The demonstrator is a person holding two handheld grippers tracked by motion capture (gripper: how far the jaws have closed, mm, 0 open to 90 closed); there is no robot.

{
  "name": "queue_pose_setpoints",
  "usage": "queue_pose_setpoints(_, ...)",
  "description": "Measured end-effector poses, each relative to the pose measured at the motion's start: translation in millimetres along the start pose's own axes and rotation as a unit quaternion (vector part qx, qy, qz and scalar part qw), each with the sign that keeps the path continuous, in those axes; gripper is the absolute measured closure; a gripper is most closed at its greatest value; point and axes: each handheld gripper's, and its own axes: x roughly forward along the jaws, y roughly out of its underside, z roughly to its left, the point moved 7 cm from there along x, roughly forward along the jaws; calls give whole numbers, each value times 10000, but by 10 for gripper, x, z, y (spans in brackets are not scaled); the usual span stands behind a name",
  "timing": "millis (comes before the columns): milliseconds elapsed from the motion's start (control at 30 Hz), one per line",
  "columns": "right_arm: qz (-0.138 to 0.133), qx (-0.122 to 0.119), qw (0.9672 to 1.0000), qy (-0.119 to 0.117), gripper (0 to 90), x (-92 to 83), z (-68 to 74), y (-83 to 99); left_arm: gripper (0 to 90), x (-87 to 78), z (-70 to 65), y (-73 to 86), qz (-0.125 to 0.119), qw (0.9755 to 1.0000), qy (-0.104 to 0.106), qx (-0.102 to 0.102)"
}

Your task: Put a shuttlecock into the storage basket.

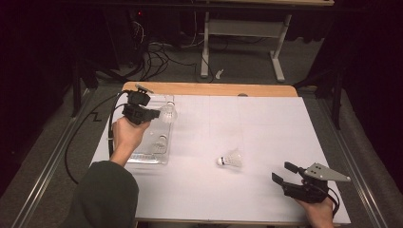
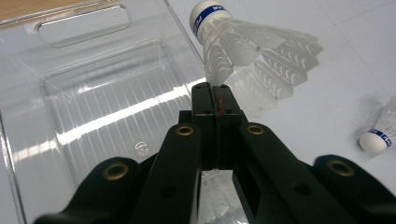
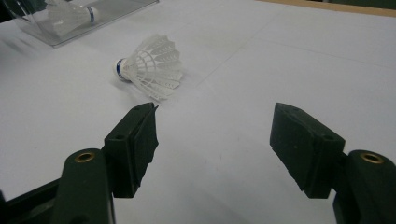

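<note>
place: lab | signs: white-covered table (image 1: 266,118); floor cables (image 1: 157,59); dark surroundings

Left claw (image 1: 159,113) with shuttlecock (image 1: 168,112) over clear box (image 1: 142,158), right claw (image 1: 281,172) apart

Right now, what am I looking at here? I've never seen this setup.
A person holds two hand grippers at a white table. One camera looks down from above; one rides on each gripper. The left gripper is shut on the feathers of a shuttlecock, above a clear bin with another shuttlecock lying inside. The right gripper is open and holds nothing; a third shuttlecock lies on the table ahead of it.
</note>
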Motion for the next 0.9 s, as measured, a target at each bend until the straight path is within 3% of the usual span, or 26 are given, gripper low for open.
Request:
queue_pose_setpoints(333, 1, -3, 10000, 3, 323, 0, 1, 0, 900, 23, 132, 12, -24, 9997, -183, -148)
queue_pose_setpoints(900, -7, 1, 10000, -5, 323, -2, 2, -1, 900, 176, 289, 13, 179, 9985, -442, -267)
